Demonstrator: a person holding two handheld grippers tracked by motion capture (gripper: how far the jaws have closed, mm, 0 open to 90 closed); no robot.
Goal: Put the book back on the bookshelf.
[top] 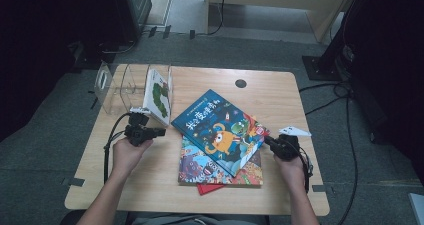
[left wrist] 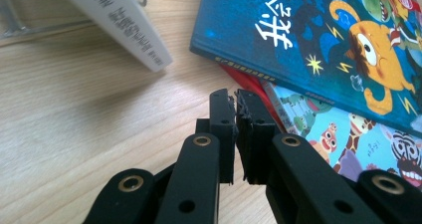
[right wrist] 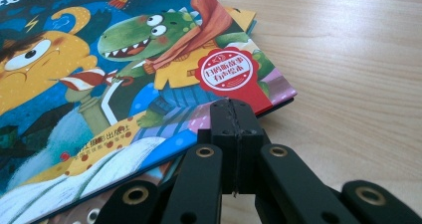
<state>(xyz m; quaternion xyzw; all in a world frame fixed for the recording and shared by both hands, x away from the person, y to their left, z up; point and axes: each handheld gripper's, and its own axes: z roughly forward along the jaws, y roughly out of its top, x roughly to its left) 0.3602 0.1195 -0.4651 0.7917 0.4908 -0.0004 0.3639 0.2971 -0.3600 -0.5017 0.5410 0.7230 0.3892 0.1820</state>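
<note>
Three stacked books [top: 220, 135], one book in the rack [top: 158, 96]; both grippers' jaws pressed together.

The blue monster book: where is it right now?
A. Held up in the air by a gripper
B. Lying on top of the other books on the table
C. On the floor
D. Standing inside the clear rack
B: the blue monster book lies flat and skewed on the colourful book below it, on the table.
</note>
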